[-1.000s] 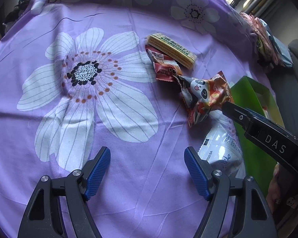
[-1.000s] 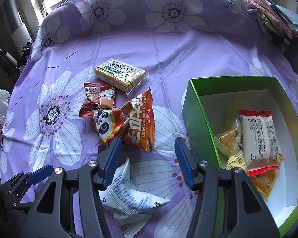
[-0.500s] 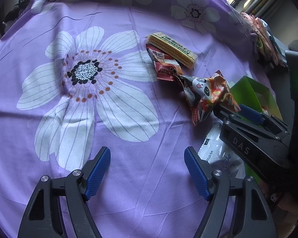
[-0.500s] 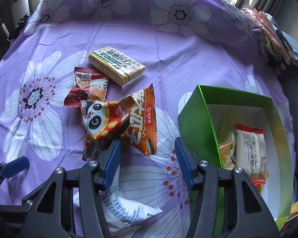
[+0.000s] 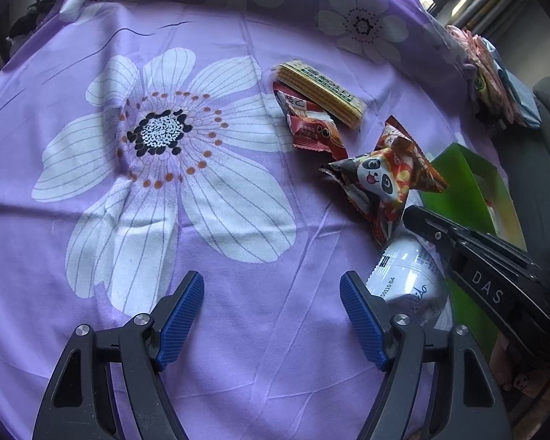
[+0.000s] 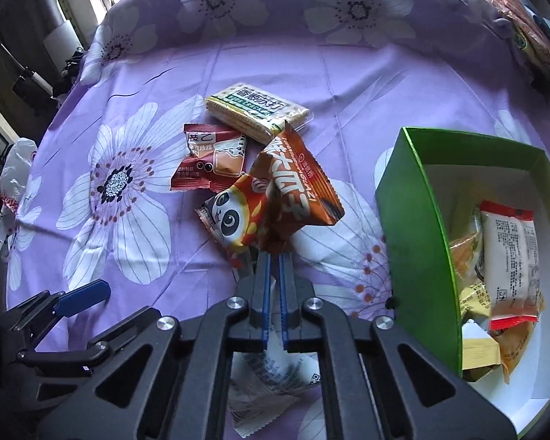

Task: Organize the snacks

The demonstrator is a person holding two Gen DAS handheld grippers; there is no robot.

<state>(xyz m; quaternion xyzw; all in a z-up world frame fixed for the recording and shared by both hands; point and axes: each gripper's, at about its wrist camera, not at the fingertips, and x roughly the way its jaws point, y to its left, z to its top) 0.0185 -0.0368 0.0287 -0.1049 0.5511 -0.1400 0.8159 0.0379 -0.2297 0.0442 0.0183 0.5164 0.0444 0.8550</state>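
Observation:
An orange panda snack packet (image 6: 275, 198) (image 5: 381, 179) lies crumpled on the purple floral cloth. My right gripper (image 6: 274, 256) (image 5: 409, 212) is shut on its near edge, and the packet bunches up above the pads. A white packet (image 6: 271, 377) (image 5: 407, 275) lies under that gripper. Beyond are a red-brown packet (image 6: 212, 163) (image 5: 311, 128) and a cracker pack (image 6: 256, 112) (image 5: 322, 90). The green box (image 6: 407, 220) (image 5: 462, 183) on the right holds several packets (image 6: 509, 253). My left gripper (image 5: 271, 315) hangs open over bare cloth, left of the snacks, with nothing between its fingers.
A pile of packets (image 6: 531, 36) (image 5: 495, 77) sits at the cloth's far right edge. A white plastic bag (image 6: 14, 168) lies off the left side. The large flower print (image 5: 161, 135) marks open cloth left of the snacks.
My right gripper's jaws have gone from open to shut on the panda packet's edge, and the packet has crumpled and shifted. The left gripper has stayed where it was.

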